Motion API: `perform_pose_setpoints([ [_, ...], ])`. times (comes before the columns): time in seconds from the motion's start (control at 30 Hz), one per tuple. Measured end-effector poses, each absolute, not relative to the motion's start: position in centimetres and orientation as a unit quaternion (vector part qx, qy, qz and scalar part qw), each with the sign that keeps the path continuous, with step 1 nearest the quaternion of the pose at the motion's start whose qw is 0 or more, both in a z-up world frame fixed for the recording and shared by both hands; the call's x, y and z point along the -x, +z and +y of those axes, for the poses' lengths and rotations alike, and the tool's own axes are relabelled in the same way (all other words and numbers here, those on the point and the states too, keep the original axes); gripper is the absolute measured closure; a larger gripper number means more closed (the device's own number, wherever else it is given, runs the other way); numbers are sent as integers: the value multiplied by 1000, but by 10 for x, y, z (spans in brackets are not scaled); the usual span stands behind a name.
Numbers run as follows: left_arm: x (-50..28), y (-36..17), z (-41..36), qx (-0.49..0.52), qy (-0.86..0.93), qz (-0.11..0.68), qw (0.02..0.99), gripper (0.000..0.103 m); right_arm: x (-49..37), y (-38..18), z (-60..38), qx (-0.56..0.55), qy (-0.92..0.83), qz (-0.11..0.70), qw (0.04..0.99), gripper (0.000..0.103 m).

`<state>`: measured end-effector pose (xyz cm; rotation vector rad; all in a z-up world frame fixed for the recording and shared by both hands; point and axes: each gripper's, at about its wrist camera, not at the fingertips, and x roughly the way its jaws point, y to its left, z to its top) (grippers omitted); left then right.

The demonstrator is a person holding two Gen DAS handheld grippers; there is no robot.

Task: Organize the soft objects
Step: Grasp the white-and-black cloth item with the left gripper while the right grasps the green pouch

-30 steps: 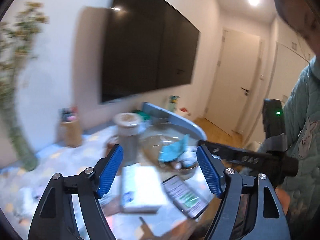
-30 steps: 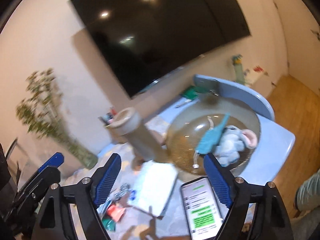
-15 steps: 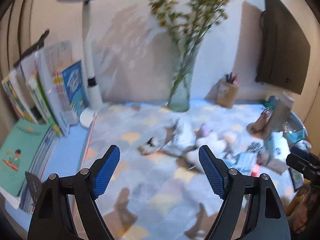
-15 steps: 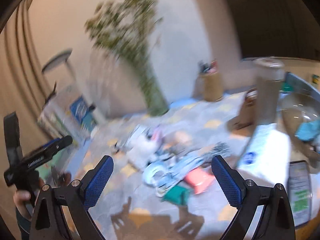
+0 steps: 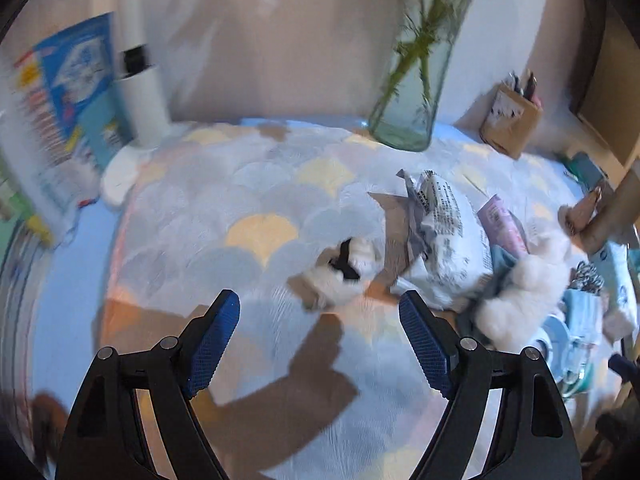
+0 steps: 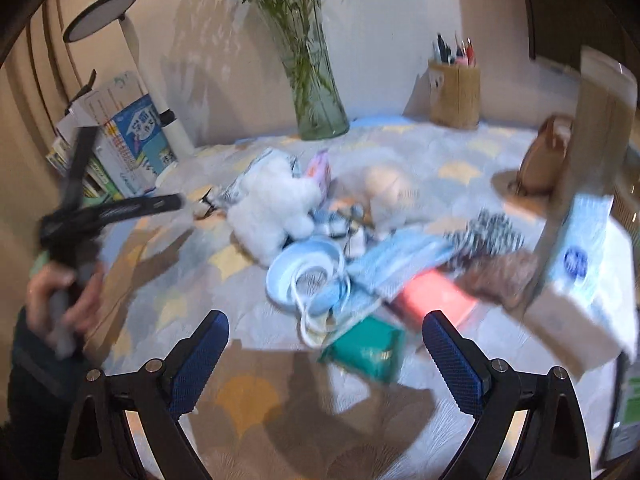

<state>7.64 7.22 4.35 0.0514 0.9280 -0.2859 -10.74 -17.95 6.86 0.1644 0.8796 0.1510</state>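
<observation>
1. Big swing since a second ago: both cameras were pointed at the wall TV and the bowl end, now both look down at the pile of soft stuff on the bench (image 5: 280, 184). The left view has also dipped lower and closer than it was half a second back.

2. Left gripper (image 5: 319, 342) hangs above the patterned cloth with its jaws spread wide, nothing between them. Right gripper (image 6: 326, 354) is the same, wide apart and empty.

3. The relation that matters: the small black-and-white plush (image 5: 344, 270) lies just ahead of the left jaws, a bit right of their centre line. It's the loose one, sitting apart from the main heap on its left side. The left arm looks clearly nearer to it.

4. Its long axis seems to run diagonally, from near-left to far-right, but motion blur makes it hard to say which end is the head.

5. The bigger fluffy white plush (image 6: 276, 204) sits well ahead of the right jaws, leaning on the printed pouch (image 5: 448, 232). Its body runs roughly toward the camera.

6. Right in front of the right jaws is a tangle: light blue masks (image 6: 384, 264), a green packet (image 6: 366, 350), something coral (image 6: 430, 296). I'd guess the left goes first for the stray plush.
</observation>
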Motion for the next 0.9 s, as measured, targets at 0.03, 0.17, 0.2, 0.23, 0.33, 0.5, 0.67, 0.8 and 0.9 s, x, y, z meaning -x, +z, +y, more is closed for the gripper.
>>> perform_pose_setpoints([
  [0.03, -82, 39, 69, -31, -145, 447, 882, 24, 113, 62, -183, -87, 74, 426, 898, 5],
  [0.17, -90, 26, 64, -16, -189, 461, 867, 24, 124, 42, -198, -127, 61, 434, 890, 5],
  [0.2, -91, 24, 65, -6, -199, 461, 865, 24, 122, 40, -200, -132, 60, 435, 889, 5],
  [0.23, -90, 23, 66, -3, -203, 457, 866, 25, 118, 38, -201, -130, 54, 439, 888, 5],
  [0.33, -90, 21, 65, -18, -199, 457, 867, 48, 102, 35, -197, -97, 34, 446, 889, 7],
  [0.5, -88, 20, 66, -23, -200, 462, 864, 69, 90, 27, -196, -96, 45, 464, 879, 29],
  [0.67, -67, 23, 67, -15, -204, 488, 848, 69, 102, 31, -177, -100, 103, 470, 871, 31],
  [0.8, -51, 28, 74, -16, -188, 493, 849, 55, 116, 38, -171, -91, 131, 466, 871, 31],
  [0.9, -48, 31, 73, -35, -167, 470, 866, 31, 115, 37, -186, -90, 96, 463, 877, 30],
])
